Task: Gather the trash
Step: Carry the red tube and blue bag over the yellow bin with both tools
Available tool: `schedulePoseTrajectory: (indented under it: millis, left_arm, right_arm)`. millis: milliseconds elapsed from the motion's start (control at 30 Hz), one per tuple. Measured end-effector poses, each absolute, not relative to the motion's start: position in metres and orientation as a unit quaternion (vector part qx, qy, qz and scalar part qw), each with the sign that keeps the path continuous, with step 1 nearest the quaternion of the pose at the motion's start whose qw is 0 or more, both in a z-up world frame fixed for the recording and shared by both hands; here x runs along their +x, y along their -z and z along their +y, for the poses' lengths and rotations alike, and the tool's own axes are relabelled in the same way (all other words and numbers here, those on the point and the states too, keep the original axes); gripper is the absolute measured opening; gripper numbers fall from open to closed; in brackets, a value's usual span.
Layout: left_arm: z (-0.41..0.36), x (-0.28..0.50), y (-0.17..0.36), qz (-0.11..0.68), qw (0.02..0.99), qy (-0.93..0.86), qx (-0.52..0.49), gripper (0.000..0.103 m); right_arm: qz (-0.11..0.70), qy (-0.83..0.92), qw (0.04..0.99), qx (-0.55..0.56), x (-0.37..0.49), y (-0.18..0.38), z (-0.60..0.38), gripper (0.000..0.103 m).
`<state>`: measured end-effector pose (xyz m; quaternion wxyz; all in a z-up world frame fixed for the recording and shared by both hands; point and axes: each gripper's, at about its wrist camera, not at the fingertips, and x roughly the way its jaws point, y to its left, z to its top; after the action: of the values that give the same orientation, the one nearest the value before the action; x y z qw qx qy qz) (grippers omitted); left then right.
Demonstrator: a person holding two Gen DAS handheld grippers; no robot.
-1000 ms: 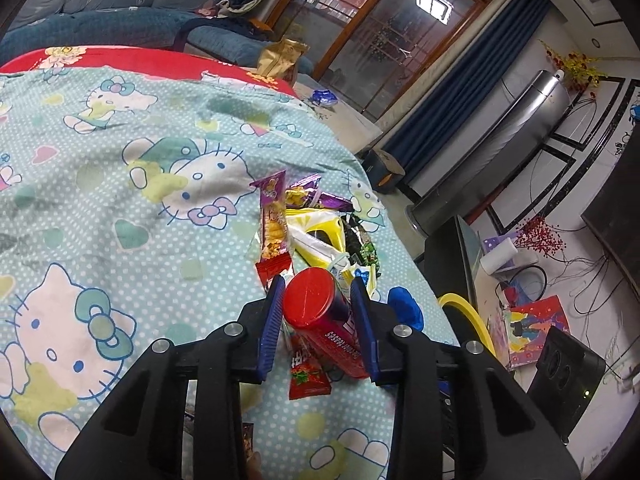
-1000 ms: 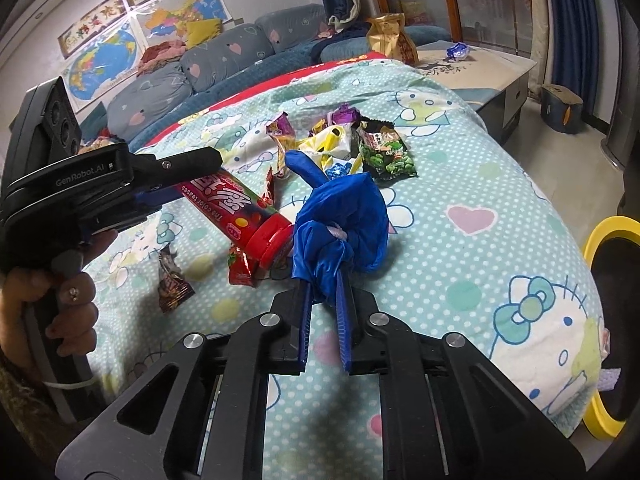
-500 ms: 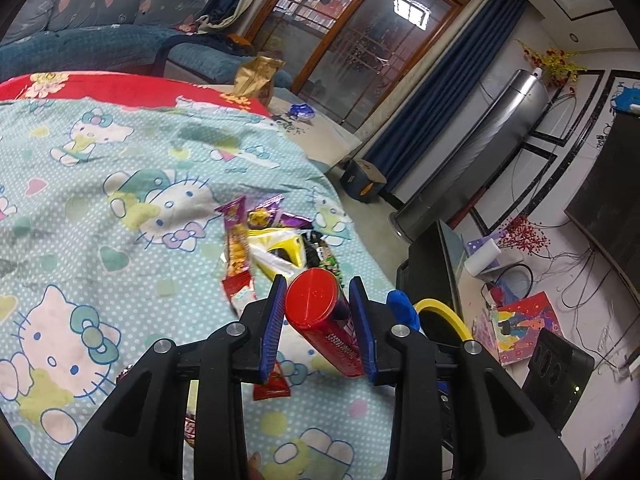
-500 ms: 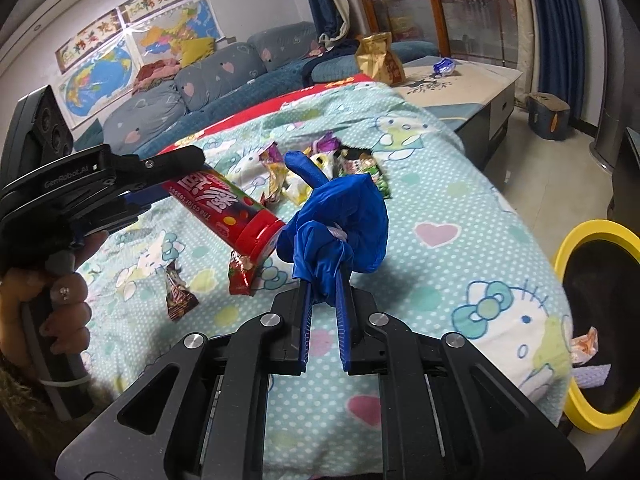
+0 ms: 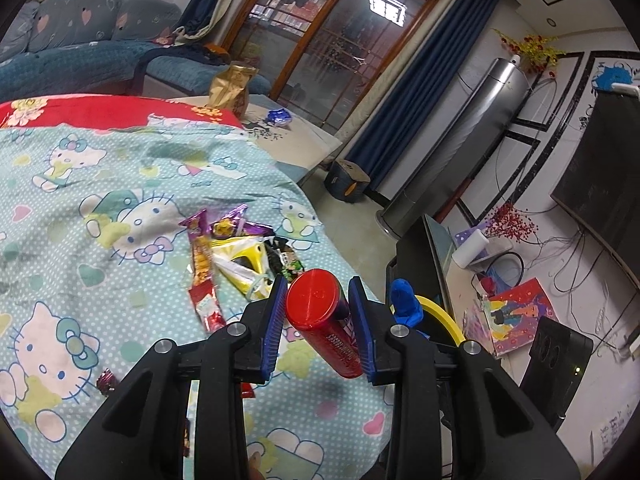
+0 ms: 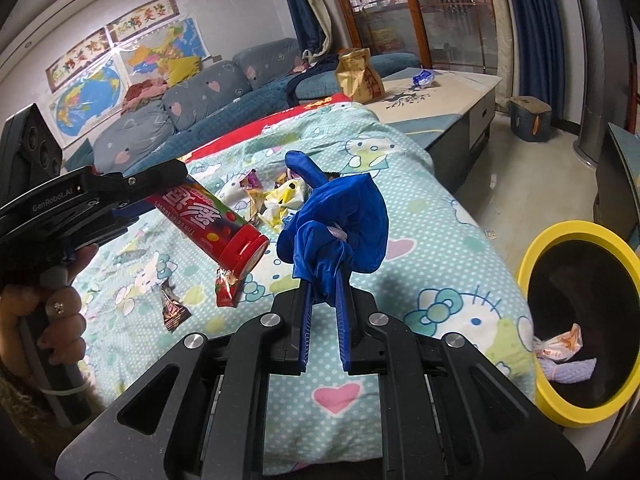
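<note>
My left gripper (image 5: 318, 300) is shut on a red candy tube (image 5: 320, 312) with a red cap and holds it above the bed; the tube also shows in the right wrist view (image 6: 212, 224). My right gripper (image 6: 322, 284) is shut on a crumpled blue glove (image 6: 336, 228), held above the bed; its tip shows in the left wrist view (image 5: 406, 306). A yellow-rimmed trash bin (image 6: 560, 240) stands on the floor at the bed's right edge, with wrappers inside. Several snack wrappers (image 5: 236, 252) lie on the Hello Kitty blanket (image 5: 100, 200).
Small wrappers (image 6: 226, 288) lie on the blanket below the tube. A low table (image 6: 440, 100) with a gold bag (image 6: 358, 78) stands behind the bed. A sofa is at the back. A silver tower unit (image 5: 460, 148) and floor clutter are on the right.
Both grippers have lifted and moved right toward the bed's edge with their loads. The yellow bin has come further into the right wrist view.
</note>
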<state>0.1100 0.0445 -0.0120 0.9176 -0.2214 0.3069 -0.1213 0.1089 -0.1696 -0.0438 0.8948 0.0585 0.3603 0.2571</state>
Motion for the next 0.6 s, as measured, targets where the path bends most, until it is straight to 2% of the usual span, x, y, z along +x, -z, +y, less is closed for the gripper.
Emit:
schedulePoseTrajectory:
  millis: [600]
  left_arm:
    - [0.012, 0.116, 0.003, 0.302, 0.922, 0.149, -0.192, 0.030]
  right_arm:
    - [0.344, -0.231, 0.907, 0.069, 0.102, 0.031, -0.204, 0.007]
